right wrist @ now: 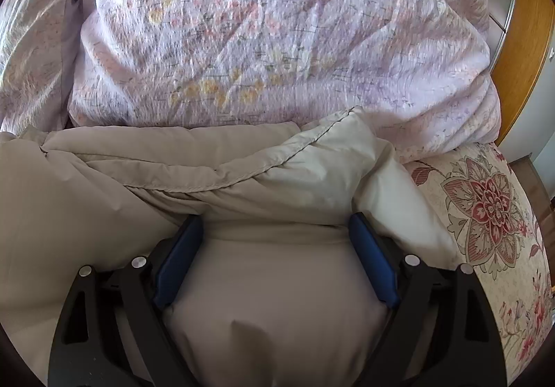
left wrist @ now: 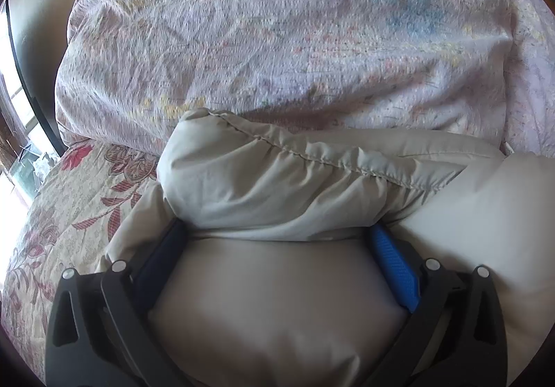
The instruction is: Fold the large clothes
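Right gripper point(right wrist: 275, 224) spread wide, beige padded garment point(right wrist: 277, 300) bulging between pads, not visibly pinched. Left gripper point(left wrist: 277, 231) likewise wide around same garment point(left wrist: 277, 283). Garment bunched on floral bedspread point(right wrist: 485, 206) against pink duvet point(right wrist: 277, 40). Folded over already; flattening, final fold probably left.

A crumpled lilac floral quilt point(left wrist: 277, 33) lies on a flowered bedspread point(right wrist: 492, 206), apparently touching.

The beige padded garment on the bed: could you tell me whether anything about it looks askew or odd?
Nothing looks damaged. The beige padded garment lies bunched, its stitched edge running crookedly across the fold, and it butts against the heaped floral quilt behind it.
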The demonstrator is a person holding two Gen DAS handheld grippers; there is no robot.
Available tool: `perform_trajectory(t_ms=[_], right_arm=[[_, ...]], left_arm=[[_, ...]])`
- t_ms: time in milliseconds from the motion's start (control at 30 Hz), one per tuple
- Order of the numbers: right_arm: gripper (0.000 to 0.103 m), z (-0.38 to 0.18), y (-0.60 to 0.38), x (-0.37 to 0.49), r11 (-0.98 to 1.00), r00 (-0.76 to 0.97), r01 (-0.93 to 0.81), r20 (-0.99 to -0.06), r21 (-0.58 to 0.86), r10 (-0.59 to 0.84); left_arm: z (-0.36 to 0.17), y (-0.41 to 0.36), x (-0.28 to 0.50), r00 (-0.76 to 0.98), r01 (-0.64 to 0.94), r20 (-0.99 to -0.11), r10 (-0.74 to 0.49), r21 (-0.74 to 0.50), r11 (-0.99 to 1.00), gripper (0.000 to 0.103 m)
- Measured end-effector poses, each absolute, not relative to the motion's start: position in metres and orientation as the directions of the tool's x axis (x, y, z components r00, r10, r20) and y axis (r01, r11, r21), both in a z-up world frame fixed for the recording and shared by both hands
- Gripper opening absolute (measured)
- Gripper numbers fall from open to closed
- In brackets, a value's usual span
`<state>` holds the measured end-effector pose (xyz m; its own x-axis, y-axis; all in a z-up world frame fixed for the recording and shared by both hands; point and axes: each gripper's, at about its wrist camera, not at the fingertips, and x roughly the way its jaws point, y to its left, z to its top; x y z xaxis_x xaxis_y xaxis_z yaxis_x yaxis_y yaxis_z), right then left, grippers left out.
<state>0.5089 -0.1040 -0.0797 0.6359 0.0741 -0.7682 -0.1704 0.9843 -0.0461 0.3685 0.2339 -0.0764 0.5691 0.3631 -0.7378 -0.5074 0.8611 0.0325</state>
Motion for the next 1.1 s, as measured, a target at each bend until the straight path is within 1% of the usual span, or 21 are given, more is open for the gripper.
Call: perform_trajectory(t_ms=[267,433,600,700,767,833,867,933,1100], right_arm=[[0.088,-0.079,-0.107,0.507,0.985,0.642,-0.162,-0.764,-0.057,0.062],[0.087,-0.072,-0.110,0.503,0.987,0.638,-0.149,-0.768,-0.054,0.055],[0.087,-0.052,-0.136,0.496,0.995,0.662,-0.097,-0.745,0.028,0.085],[0.087,-0.050,-0.145,0.499,0.998,0.678,-0.062,-0.733,0.003,0.044],[0.087,-0.059,-0.148,0.502,0.999,0.669,-0.047,-0.743,-0.021,0.016],[0.087,-0.066,-0.149,0.505,0.999,0.660,-0.041,-0.751,-0.024,0.009],[0.088,-0.068,-0.149,0.506,0.999,0.658,-0.037,-0.753,-0.031,0.001],[0.089,-0.071,-0.146,0.508,0.998,0.655,-0.034,-0.756,-0.049,-0.014],[0.091,-0.078,-0.149,0.510,0.999,0.644,-0.031,-0.765,-0.042,-0.012]], left_arm=[[-0.079,0.232,0.372,0.551,-0.515,-0.742,0.382,0.058,0.855,0.101],[-0.072,0.225,0.371,0.533,-0.525,-0.741,0.410,0.091,0.846,0.101],[-0.053,0.225,0.359,0.541,-0.530,-0.720,0.435,0.110,0.841,0.101],[-0.046,0.232,0.356,0.537,-0.557,-0.696,0.476,0.131,0.820,0.101],[-0.051,0.239,0.357,0.513,-0.578,-0.698,0.499,0.149,0.803,0.101],[-0.061,0.253,0.360,0.487,-0.588,-0.734,0.474,0.125,0.799,0.101],[-0.067,0.259,0.360,0.492,-0.592,-0.751,0.441,0.083,0.802,0.101],[-0.069,0.267,0.358,0.498,-0.596,-0.761,0.416,0.049,0.802,0.101],[-0.079,0.272,0.364,0.488,-0.596,-0.768,0.415,0.055,0.801,0.101]])
